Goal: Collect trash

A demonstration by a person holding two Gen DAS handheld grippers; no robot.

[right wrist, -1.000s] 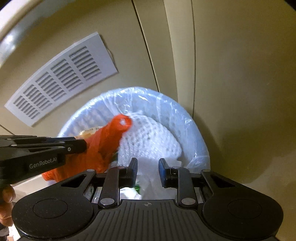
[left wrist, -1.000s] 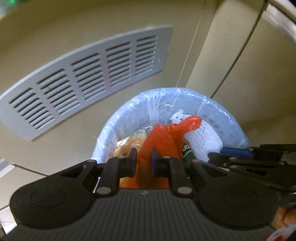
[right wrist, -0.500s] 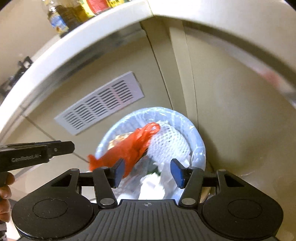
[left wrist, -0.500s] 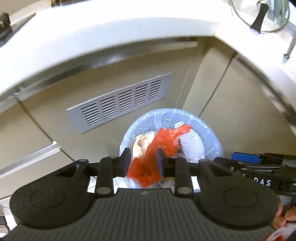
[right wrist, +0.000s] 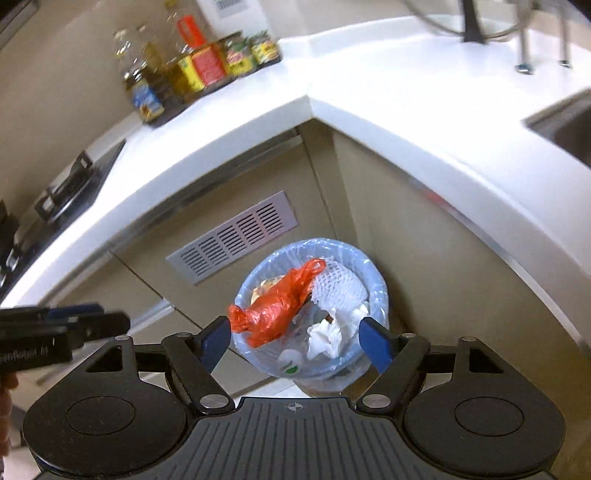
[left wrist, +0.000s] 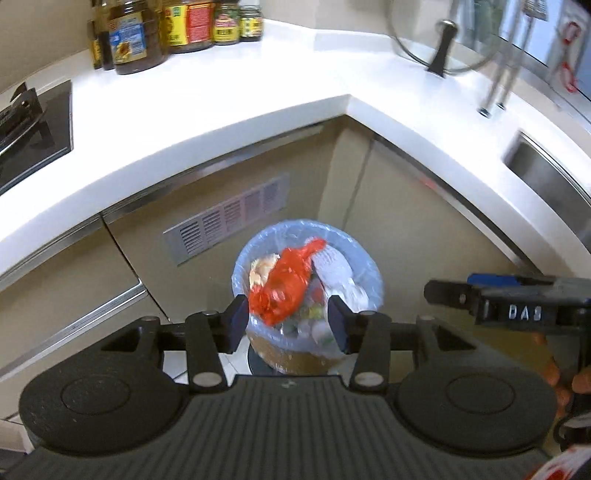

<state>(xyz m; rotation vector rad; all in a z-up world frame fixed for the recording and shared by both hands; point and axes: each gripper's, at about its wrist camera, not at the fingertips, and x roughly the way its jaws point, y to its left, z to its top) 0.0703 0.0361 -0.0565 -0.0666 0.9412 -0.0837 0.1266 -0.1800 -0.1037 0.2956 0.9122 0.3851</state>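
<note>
A round bin lined with a pale blue bag stands on the floor in the cabinet corner, far below both grippers. On top of its trash lies an orange plastic bag, beside white foam netting and crumpled white tissue. My left gripper hangs high over the bin, its jaws opening with nothing gripped between them. My right gripper is also high above the bin, jaws opening wide and empty. Each gripper shows at the edge of the other's view.
A white L-shaped countertop wraps around the corner, carrying jars and bottles, a glass lid and a sink. A hob lies at left. A grey vent grille is on the cabinet front.
Both grippers rose well away from the bin, so the countertop came into view. Both sets of jaws widened. The orange bag left the left gripper's jaws and lies in the bin.
</note>
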